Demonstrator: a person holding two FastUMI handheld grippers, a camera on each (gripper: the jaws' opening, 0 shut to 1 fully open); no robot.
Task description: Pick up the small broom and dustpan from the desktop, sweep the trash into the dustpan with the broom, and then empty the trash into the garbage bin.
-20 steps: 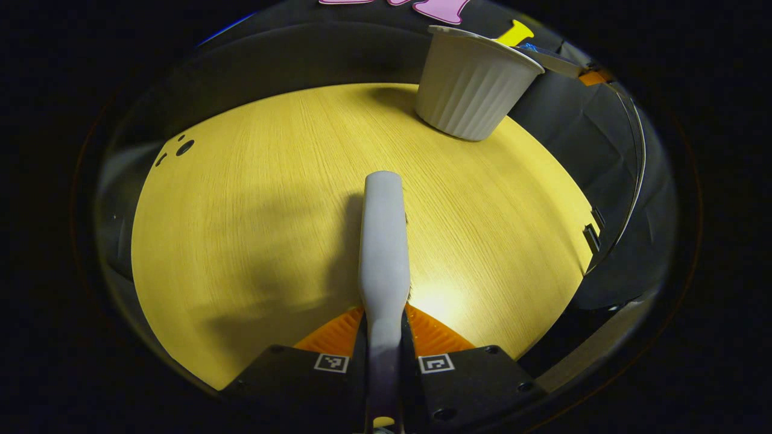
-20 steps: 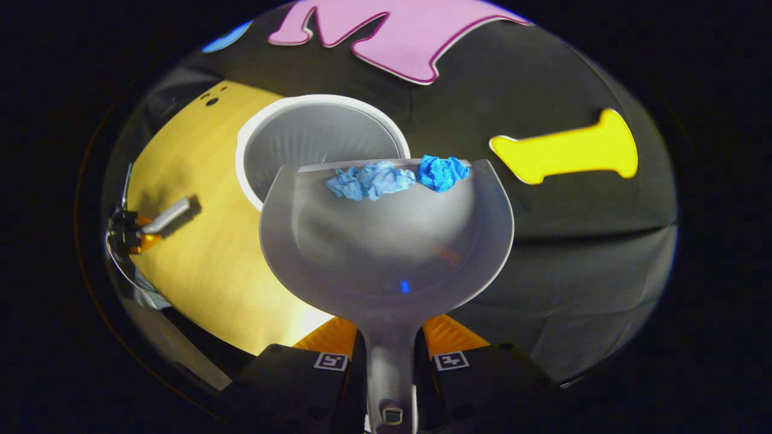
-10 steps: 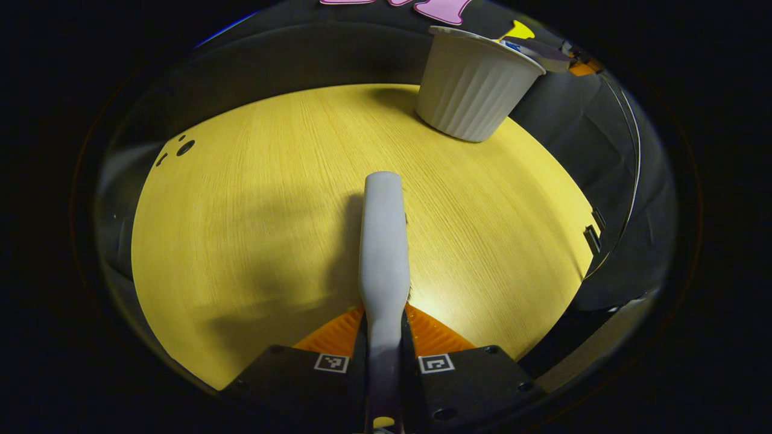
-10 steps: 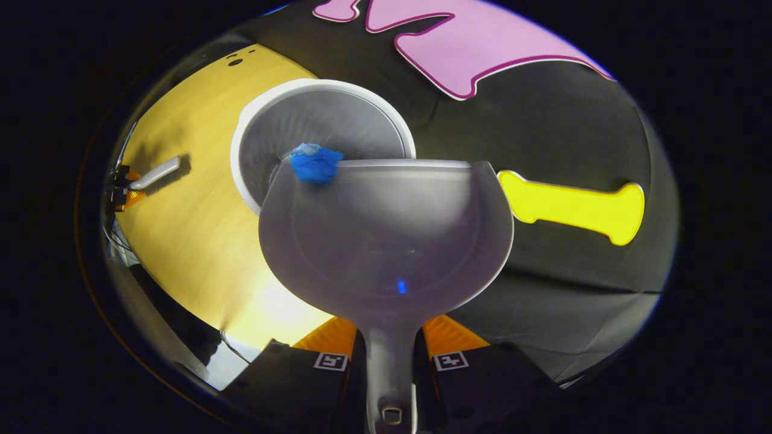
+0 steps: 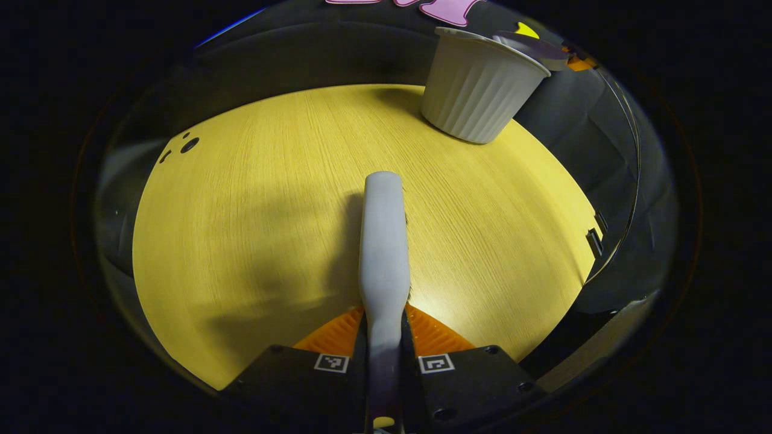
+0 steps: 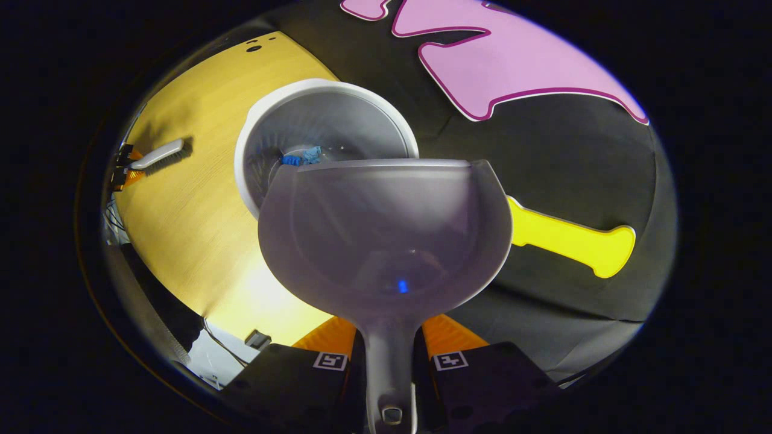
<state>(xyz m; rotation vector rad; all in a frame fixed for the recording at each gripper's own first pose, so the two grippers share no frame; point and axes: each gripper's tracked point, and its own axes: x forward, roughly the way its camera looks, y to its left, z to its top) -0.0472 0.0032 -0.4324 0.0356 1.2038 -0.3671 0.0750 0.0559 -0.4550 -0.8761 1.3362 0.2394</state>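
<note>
R tool (image 6: pixel 389 361) clamped on dustpan (image 6: pixel 386 232) handle, pan centre frame, its lip over white ribbed garbage bin (image 6: pixel 325 129); blue paper scraps (image 6: pixel 303 158) lie inside bin. L tool (image 5: pixel 384 355) clamped on broom (image 5: pixel 383 241), centre frame, above wood counter (image 5: pixel 253 211); bin upper right.
</note>
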